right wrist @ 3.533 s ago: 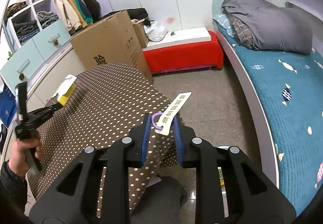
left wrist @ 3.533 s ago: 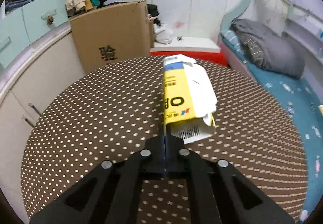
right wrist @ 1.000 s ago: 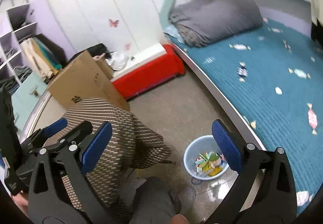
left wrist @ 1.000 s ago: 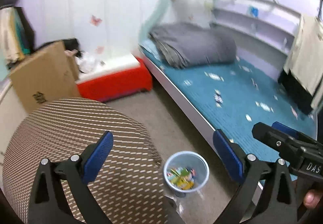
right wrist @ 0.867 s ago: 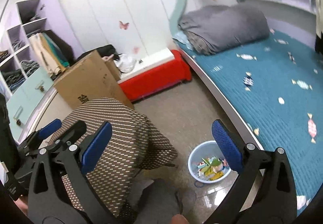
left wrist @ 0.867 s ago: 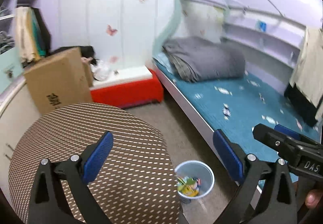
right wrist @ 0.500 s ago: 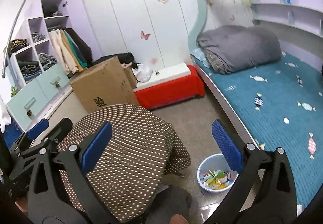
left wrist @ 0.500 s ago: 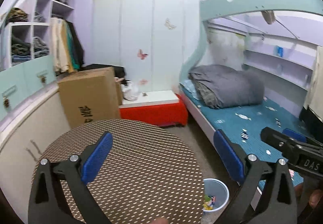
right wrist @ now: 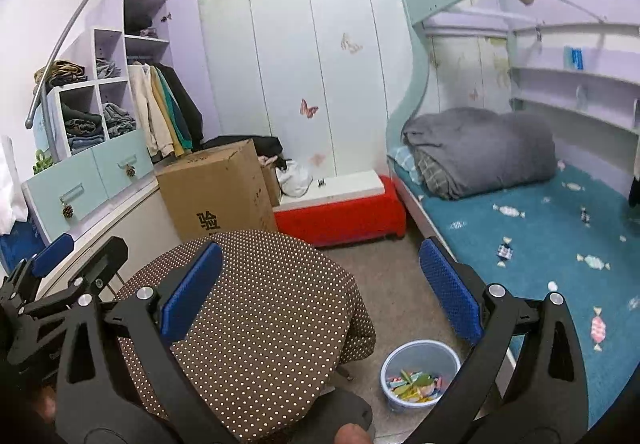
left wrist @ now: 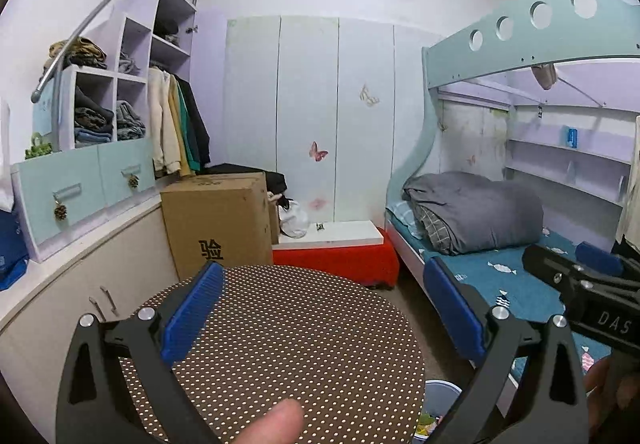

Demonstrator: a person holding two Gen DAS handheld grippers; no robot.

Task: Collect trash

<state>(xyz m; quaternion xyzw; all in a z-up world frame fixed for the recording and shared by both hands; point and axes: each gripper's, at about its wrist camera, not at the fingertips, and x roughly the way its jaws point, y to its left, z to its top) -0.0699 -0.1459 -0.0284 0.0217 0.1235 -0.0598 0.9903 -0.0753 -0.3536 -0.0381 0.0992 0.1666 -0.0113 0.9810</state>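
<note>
The bin (right wrist: 419, 372) stands on the floor (right wrist: 394, 284) between the tabletop (right wrist: 260, 308) and the bed (right wrist: 532, 236). It is pale blue and round, and holds a layer of mixed coloured scraps (right wrist: 414, 382). In the left wrist view only a part of its rim (left wrist: 442, 390) shows, below the tabletop edge.

Left gripper (left wrist: 324, 314): jaws spread wide, nothing between them. Its blue pads (left wrist: 192, 312) frame the tabletop (left wrist: 288, 340). It also appears at the left edge of the right wrist view (right wrist: 60, 264), beside the tabletop.

Right gripper (right wrist: 318, 290): jaws spread wide, nothing between them. Blue pads (right wrist: 448, 296) sit over the tabletop on one side and the bed edge on the other; the bin lies below and between them. It shows at the right edge of the left wrist view (left wrist: 576, 276), over the bed (left wrist: 500, 280).

The tabletop is round, under a brown cloth with pale dots; no items lie on the visible part. A fingertip (left wrist: 272, 424) intrudes at the bottom of the left wrist view.

Behind the tabletop stands a cardboard box (right wrist: 216, 190), next to a red bench (right wrist: 340, 218) with a white top. A grey folded quilt (right wrist: 480, 148) lies at the head of the bed. Shelves with clothes (right wrist: 92, 116) occupy the left wall.
</note>
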